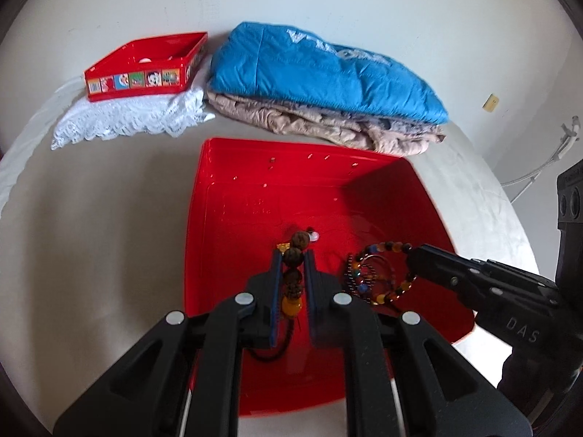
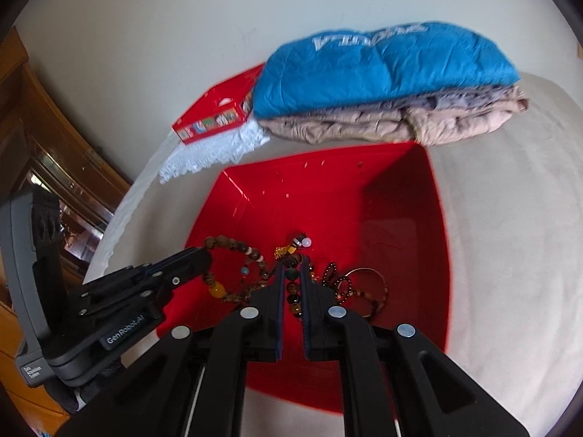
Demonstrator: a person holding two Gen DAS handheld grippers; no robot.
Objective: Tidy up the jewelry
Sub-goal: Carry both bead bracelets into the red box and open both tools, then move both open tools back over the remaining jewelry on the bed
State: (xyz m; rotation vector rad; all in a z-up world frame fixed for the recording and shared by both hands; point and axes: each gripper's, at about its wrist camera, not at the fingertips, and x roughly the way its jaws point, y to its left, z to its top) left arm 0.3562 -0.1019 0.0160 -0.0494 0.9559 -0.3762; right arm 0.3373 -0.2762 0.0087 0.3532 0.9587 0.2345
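A large red tray on the bed holds several bead bracelets. My left gripper is shut on a brown-bead bracelet with an amber bead, low inside the tray; it also shows in the right wrist view, gripping that bracelet. My right gripper is shut on a multicoloured bead bracelet; in the left wrist view it grips that bracelet. More dark beads and a thin ring lie beside it.
A small red box with cartoon pictures sits on white lace at the back left. Folded blue and beige bedding lies behind the tray. A wooden cabinet stands at the left.
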